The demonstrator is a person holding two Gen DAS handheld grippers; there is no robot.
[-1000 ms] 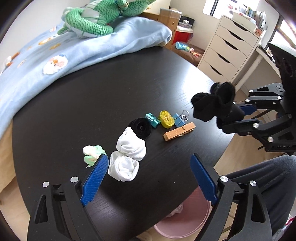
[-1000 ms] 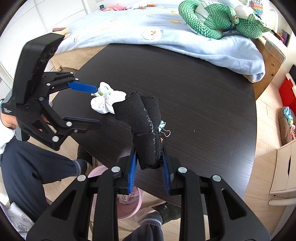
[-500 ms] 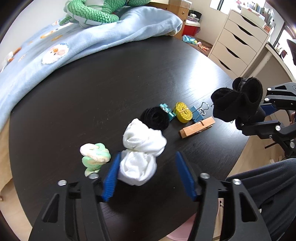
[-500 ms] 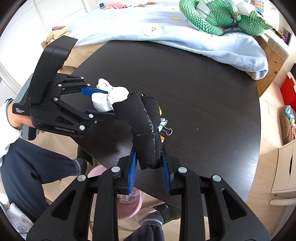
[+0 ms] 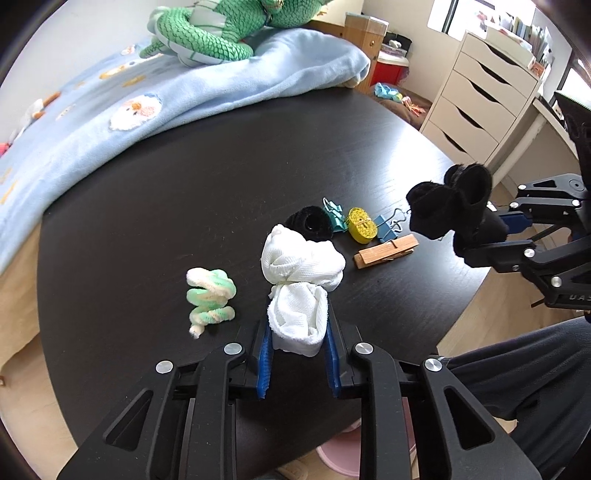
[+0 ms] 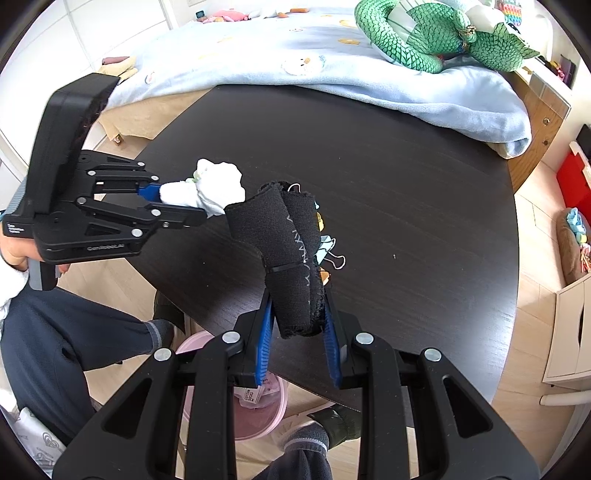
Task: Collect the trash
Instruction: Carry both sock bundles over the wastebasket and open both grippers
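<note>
Looking down my left gripper point(image 5: 297, 354), I saw its blue jaws closed on the near end of the white sock bundle point(image 5: 301, 284). The bundle lay on the dark round bench point(image 5: 184, 192), with its far end puffed up past the jaws. Just beside it, on the left, sat a green and white twisty thing point(image 5: 210, 295), not touching it. Behind the bundle was a black roll point(image 5: 310, 225), and next to that a teal clip point(image 5: 334, 218), a yellow roll point(image 5: 363, 230), a blue clip point(image 5: 386, 227) and a wooden peg point(image 5: 386, 251), all near each other in a short row.

My right gripper point(image 6: 297, 347) had its jaws shut tight on the black sock bundle point(image 6: 291, 258). A thin band went around the middle of that bundle. It was held up off the bench, near the edge closest to me.

Under the bench edge, on the floor, I could see a pink bin point(image 6: 255, 413). Something with a paper label was inside it, but I could not tell well what it was.

Past the bench was a bed with a blue blanket point(image 5: 147, 107), and a green scaly plush toy point(image 5: 207, 33) lay on it. A white set of drawers point(image 5: 480, 96) stood off to the right.
</note>
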